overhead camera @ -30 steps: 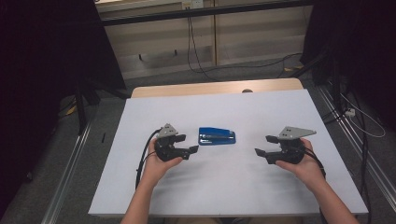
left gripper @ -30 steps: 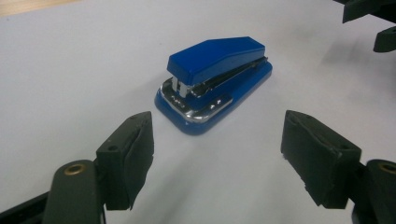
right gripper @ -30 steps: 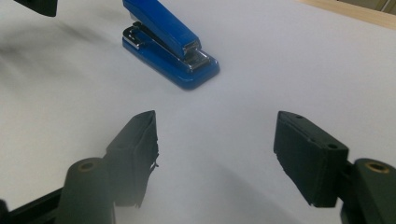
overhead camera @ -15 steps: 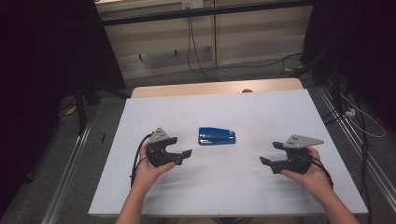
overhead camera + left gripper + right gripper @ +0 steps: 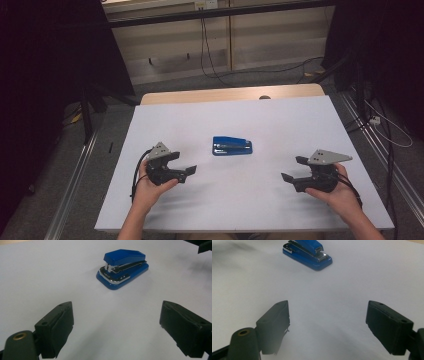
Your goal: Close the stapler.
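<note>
The white rectangular table (image 5: 165, 125) carries everything, a strip of its bare wooden top showing along the far edge. I hold my two tools low over its near half, one toward each near corner. As I judge it, they flank the middle so that either can reach the one thing lying there.

My left black two-jaw gripper (image 5: 189, 170) sits near the left edge, its jaws spread wide with nothing between them and aimed inward toward the table's centre. My right black two-jaw gripper (image 5: 294, 169) mirrors it near the right edge, jaws equally wide and empty, grey three-cornered plate on top.

Between them, slightly nearer my left tool and well apart from both, the small blue plastic stapler with a chrome magazine (image 5: 232, 146) rests flat on its base at about the middle of the table. Its long axis runs parallel to the near edge. The left gripper view shows its stapling mouth at the end toward my left side (image 5: 121, 268), the hinged end toward the right edge.
</note>
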The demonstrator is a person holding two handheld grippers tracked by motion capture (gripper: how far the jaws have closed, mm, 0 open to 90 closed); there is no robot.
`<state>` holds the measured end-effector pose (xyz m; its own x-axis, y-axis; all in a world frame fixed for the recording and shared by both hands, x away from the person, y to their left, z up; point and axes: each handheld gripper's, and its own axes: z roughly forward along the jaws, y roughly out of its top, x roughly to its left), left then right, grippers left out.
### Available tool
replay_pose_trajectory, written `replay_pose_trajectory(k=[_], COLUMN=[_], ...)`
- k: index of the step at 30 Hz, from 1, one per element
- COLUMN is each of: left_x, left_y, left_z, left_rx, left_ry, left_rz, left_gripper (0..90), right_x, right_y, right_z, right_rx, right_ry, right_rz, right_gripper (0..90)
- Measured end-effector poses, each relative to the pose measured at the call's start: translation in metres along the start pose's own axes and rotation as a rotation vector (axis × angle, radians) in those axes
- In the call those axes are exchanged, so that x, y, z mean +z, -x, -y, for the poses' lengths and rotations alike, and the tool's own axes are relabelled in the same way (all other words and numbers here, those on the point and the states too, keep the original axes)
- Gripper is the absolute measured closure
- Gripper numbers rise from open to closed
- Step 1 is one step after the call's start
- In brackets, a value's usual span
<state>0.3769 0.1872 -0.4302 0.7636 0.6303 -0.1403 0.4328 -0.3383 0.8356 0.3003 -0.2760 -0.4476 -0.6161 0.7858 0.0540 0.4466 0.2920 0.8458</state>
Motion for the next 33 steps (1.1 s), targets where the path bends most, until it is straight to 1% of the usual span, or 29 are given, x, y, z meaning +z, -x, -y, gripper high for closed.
replay_pose_trajectory(k=[3, 7, 9, 10, 11, 13, 14, 15, 16, 22, 27, 31, 33], left_x=[-0.004, -0.008, -0.010, -0.010, -0.012, -0.014, -0.015, -0.017, -0.018, -0.024, -0.029, -0.033, -0.034], left_y=[-0.001, -0.002, -0.003, -0.003, -0.004, -0.004, -0.005, -0.006, -0.006, -0.008, -0.010, -0.011, -0.012], left_z=[0.002, 0.006, 0.007, 0.008, 0.009, 0.011, 0.012, 0.013, 0.014, 0.019, 0.023, 0.026, 0.026], left_rx=[-0.003, -0.008, 0.002, -0.006, 0.004, 0.000, -0.008, -0.004, -0.012, -0.014, -0.009, -0.020, -0.019], left_ry=[0.009, 0.003, -0.004, -0.001, -0.005, -0.006, -0.002, -0.004, -0.004, -0.005, -0.011, -0.006, -0.003], left_rz=[-0.003, -0.005, -0.009, -0.009, -0.012, -0.018, -0.017, -0.019, -0.020, -0.023, -0.033, -0.037, -0.037], left_gripper=[11.7, 11.5, 11.4, 11.3, 11.0, 10.8, 10.6, 10.6, 10.6, 10.4, 10.4, 10.4, 10.3], right_x=[-0.002, -0.004, -0.005, -0.005, -0.006, -0.007, -0.007, -0.008, -0.009, -0.011, -0.012, -0.013, -0.013], right_y=[0.000, -0.002, -0.002, -0.003, -0.003, -0.003, -0.003, -0.003, -0.003, -0.004, -0.004, -0.005, -0.005], right_z=[0.002, 0.005, 0.005, 0.006, 0.006, 0.007, 0.007, 0.007, 0.008, 0.009, 0.009, 0.009, 0.010], right_rx=[0.001, -0.005, -0.005, -0.005, -0.004, -0.006, -0.008, -0.007, -0.007, -0.009, -0.012, -0.014, -0.015], right_ry=[-0.003, -0.009, -0.008, -0.008, -0.008, -0.012, -0.012, -0.012, -0.010, -0.011, -0.013, -0.010, -0.011], right_rz=[-0.001, -0.001, 0.001, 0.002, 0.000, 0.001, 0.000, -0.001, 0.000, 0.000, 0.000, 0.001, 0.002], right_gripper=[19.1, 19.0, 18.7, 18.7, 18.6, 18.6, 18.6, 18.6, 18.5, 18.4, 18.4, 18.3, 18.3])
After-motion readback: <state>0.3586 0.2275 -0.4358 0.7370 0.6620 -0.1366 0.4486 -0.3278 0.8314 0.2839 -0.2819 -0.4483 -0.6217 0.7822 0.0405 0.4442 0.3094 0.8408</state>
